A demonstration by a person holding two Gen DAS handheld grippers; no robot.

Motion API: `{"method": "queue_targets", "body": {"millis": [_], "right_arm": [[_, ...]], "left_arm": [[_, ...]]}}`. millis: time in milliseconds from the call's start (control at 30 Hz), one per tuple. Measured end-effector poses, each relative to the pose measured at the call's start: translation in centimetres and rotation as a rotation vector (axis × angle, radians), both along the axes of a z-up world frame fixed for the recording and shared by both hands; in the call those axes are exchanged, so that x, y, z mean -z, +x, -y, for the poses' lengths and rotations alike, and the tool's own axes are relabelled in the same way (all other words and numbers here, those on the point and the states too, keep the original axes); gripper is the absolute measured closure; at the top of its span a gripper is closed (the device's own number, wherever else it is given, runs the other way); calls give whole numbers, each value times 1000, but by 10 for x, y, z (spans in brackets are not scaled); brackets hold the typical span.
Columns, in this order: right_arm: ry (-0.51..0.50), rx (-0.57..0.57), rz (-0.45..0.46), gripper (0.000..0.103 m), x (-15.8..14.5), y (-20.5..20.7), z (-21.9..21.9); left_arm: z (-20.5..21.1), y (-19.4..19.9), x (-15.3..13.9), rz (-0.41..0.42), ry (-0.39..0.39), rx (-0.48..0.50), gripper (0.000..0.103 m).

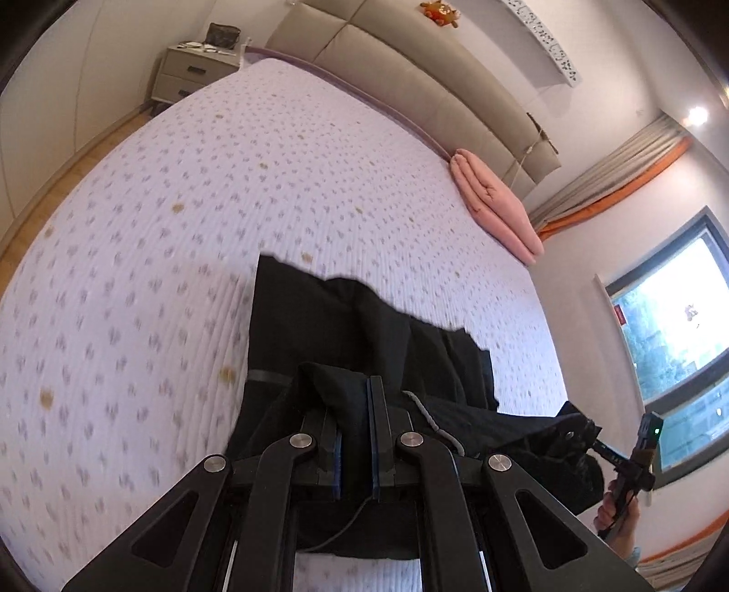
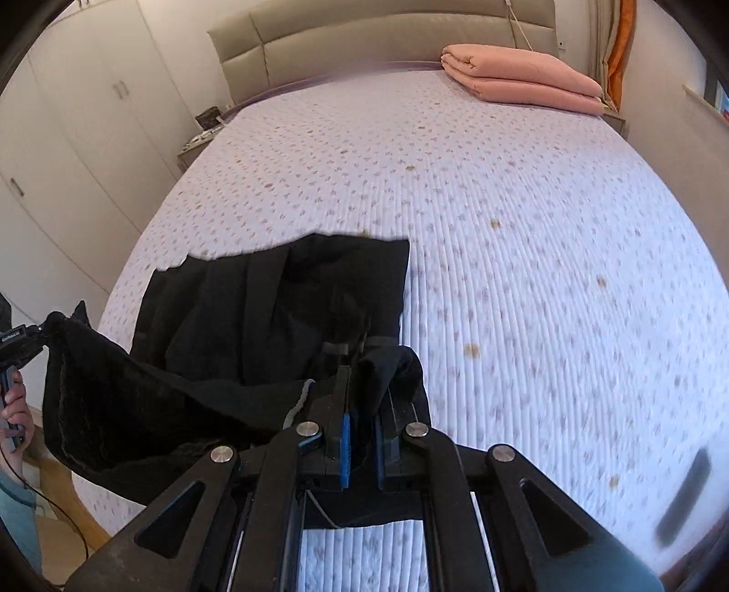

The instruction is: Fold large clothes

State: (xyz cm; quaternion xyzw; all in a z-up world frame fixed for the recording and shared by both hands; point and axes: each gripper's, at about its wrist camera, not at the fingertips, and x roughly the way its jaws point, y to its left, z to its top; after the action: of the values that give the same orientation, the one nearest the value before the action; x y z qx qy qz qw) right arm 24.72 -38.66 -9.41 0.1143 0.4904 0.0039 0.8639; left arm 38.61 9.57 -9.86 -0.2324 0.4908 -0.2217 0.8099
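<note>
A large black garment [image 1: 364, 328] lies on the near part of the bed, its far end flat on the cover and its near edge lifted. My left gripper [image 1: 353, 387] is shut on a fold of that near edge. My right gripper [image 2: 360, 364] is shut on the other corner of the same edge of the black garment [image 2: 273, 296]. The cloth hangs stretched between the two grippers, above the bed's near edge. Each gripper shows in the other's view, the right one in the left wrist view [image 1: 587, 432] and the left one in the right wrist view [image 2: 45, 328].
The bed [image 1: 228, 205] has a white quilted cover with small lilac marks. A folded pink blanket [image 2: 519, 77] lies by the padded headboard [image 2: 364, 41]. A nightstand [image 1: 196, 73] stands at the far corner. A window [image 1: 674, 332] is at the right, wardrobes [image 2: 68, 136] at the left.
</note>
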Motion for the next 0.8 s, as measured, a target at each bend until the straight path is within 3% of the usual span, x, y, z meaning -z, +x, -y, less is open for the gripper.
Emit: {"method": "queue_targets", "body": {"millis": [200,300,433,500,600,700,733,767,800], "right_arm": [[-25,35,-56,94,-5,97,6],[-13,73,-100,94,17,142,10],[-2,141,-230,93,66,188,15],[-2,161,-269,93,82,196,18],[34,176,-282,90,95,196,23],[115,189,-275,81,95,187,32],[127,192,-271,73,93,184,34],[124,200,-264,57,88,180,37],[109,208,-259,52,85,178,38]], "left_arm": [[10,77,15,-58,-8,-17,94],[16,116,42,-101,-6,-16,94],[42,141,69,-85,151,56,94],[48,146,82,-89,187,108,91],[43,154,99,-133,159,169,91],[39,147,98,-132,189,277,89],[38,144,94,-128,197,317,87],[37,142,91,-135,198,347,86],[33,140,87,-153,189,376,85]]}}
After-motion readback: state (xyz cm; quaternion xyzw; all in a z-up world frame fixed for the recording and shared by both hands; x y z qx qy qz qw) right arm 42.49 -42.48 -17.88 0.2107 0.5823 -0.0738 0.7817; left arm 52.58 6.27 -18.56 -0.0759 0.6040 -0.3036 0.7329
